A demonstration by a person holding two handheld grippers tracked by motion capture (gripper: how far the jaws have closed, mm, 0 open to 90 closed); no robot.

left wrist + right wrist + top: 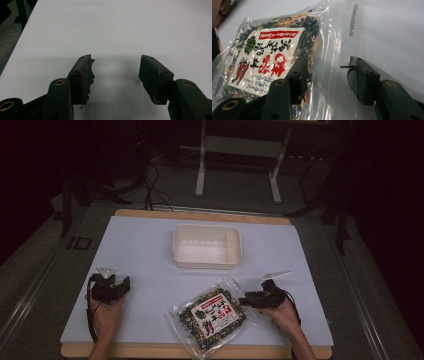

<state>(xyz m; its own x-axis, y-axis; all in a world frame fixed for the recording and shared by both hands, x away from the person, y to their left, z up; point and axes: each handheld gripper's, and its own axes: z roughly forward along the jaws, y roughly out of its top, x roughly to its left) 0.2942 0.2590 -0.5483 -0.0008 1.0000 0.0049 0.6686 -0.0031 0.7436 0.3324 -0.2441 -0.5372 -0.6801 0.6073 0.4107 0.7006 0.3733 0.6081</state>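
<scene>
Clear bag [322, 50] (unpinched) between half-open right gripper [327, 75]

Snack bag [212, 315]: clear glossy crinkled plastic film, paper-look label. Tub [206, 245]: matt white plastic. Bench [145, 250]: smooth matt white sheet, wooden edge.

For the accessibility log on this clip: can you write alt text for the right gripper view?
The right gripper straddles the clear sealed edge of a snack bag lying on the white table, its jaws apart, one on each side of the plastic. The bag holds dark mixed pieces and bears a white label with red and black print.
</scene>
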